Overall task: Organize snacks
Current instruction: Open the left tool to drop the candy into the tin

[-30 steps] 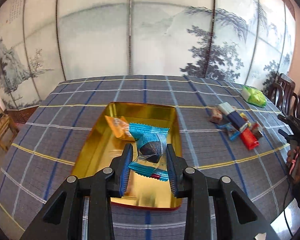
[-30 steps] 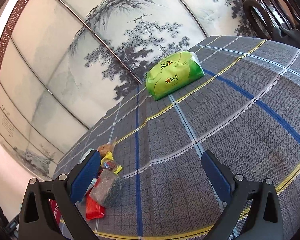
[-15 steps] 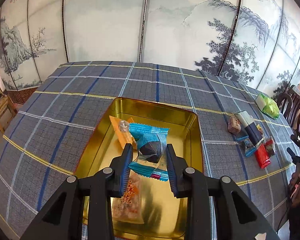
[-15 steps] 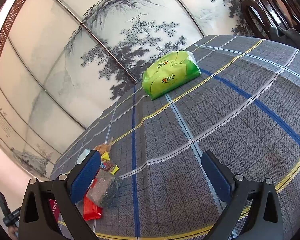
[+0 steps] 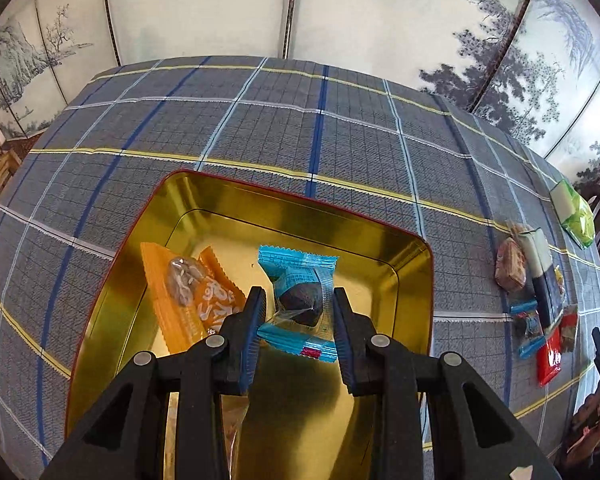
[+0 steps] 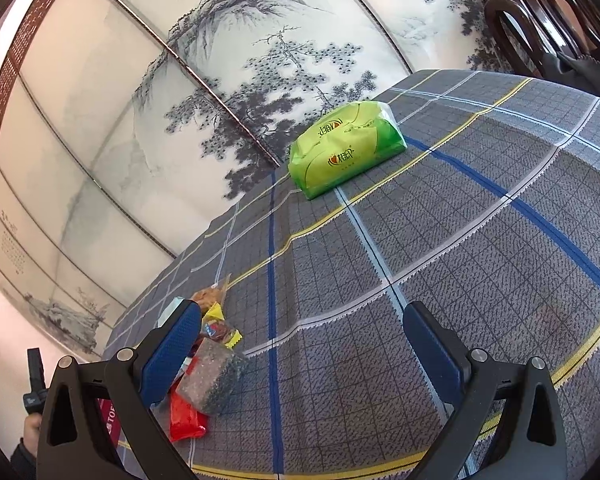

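Note:
In the left wrist view my left gripper (image 5: 298, 312) is shut on a blue-wrapped snack (image 5: 300, 300) with a dark round piece inside, held over the gold tin tray (image 5: 416, 272). Two orange snack packets (image 5: 188, 300) lie in the tray at its left. A pile of loose snacks (image 5: 540, 312) lies on the cloth to the right of the tray. In the right wrist view my right gripper (image 6: 302, 334) stands open above the cloth, nothing between its fingers. The same snack pile (image 6: 204, 368) sits beside its left finger.
A green tissue pack (image 6: 344, 148) lies on the plaid tablecloth (image 6: 460, 240) toward the far edge, also seen as the green tissue pack (image 5: 576, 212) at the right. Painted screens stand behind the table. Dark wooden chairs (image 6: 540, 20) stand at the right. A hand (image 6: 30, 432) shows at lower left.
My left gripper has carried the blue snack forward and down over the tray, tilting downward; the tray now fills more of the view. The right gripper has stayed put.

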`<state>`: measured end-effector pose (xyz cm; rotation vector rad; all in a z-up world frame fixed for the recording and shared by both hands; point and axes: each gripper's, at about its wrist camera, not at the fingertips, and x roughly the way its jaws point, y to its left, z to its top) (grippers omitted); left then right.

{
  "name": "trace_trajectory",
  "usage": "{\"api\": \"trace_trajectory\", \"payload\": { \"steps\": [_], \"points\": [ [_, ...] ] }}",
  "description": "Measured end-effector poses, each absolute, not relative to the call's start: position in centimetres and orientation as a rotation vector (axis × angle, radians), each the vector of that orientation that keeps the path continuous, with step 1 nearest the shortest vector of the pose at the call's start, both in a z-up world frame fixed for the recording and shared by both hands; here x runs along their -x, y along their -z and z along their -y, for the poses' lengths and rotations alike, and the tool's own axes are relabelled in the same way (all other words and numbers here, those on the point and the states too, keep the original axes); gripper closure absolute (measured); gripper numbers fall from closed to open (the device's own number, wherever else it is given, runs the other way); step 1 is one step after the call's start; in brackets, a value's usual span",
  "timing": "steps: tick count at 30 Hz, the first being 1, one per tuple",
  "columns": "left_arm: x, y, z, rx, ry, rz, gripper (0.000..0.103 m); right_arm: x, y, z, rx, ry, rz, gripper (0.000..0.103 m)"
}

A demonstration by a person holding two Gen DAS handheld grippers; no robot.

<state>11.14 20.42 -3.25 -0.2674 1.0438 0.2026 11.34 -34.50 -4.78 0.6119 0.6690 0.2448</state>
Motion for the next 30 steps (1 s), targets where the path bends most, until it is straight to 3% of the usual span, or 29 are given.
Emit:
{"api": "trace_trajectory", "payload": {
  "steps": [15,18,20,30],
  "points": [
    [-14.4,5.6,-21.1,0.253,-0.263,-1.104,0.073,-11.3,4.8,34.4,-0.612,-0.248,-0.666,0.002],
    [-14.0,5.4,-20.9,0.250,-0.258,-1.100,0.069,-11.4,4.8,34.4,-0.612,-0.247,-0.667,0.002],
    [-13.2,4.9,-20.6,0.218,-0.245,-1.080,0.057,-11.4,4.8,34.3,-0.611,-0.244,-0.670,0.002],
    [0.0,-1.5,-20.6,0.268,-0.143,-0.775,0.027,-11.2,3.2,30.2,-0.380,-0.166,-0.755,0.001]
  ]
}}
